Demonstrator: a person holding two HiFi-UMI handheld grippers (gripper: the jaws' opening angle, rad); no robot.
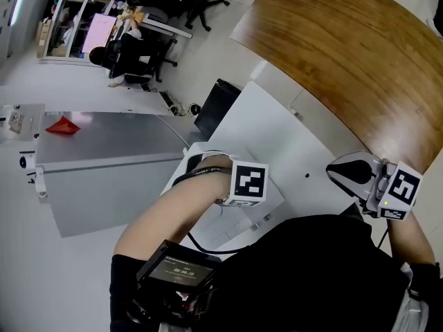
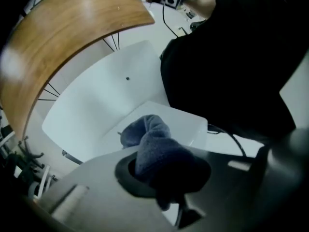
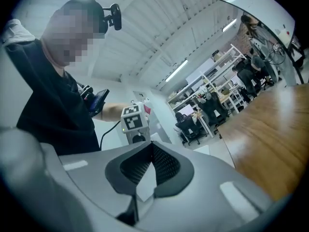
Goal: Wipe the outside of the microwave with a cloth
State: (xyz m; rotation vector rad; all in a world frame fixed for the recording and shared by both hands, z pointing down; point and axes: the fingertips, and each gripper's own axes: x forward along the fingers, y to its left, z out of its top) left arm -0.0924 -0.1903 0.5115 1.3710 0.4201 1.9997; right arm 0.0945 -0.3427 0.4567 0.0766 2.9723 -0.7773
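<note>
A blue-grey cloth [image 2: 153, 146] is bunched between the jaws of my left gripper [image 2: 161, 173], which is shut on it. The cloth hangs just over a white boxy top [image 2: 181, 124], which looks like the microwave; I cannot tell whether they touch. In the head view my left gripper [image 1: 248, 184] sits over the same white box [image 1: 266, 203], its jaws hidden under the marker cube. My right gripper [image 1: 340, 172] hovers over the white table's right side. In the right gripper view its jaws [image 3: 148, 151] meet at the tips with nothing between them.
A curved wooden tabletop [image 1: 346, 54] lies beyond the white table [image 1: 291, 140]. A grey cabinet [image 1: 104, 161] with a red object [image 1: 62, 125] on it stands to the left. A cable [image 1: 201, 241] runs by the box. Office chairs and desks [image 1: 138, 47] lie far off.
</note>
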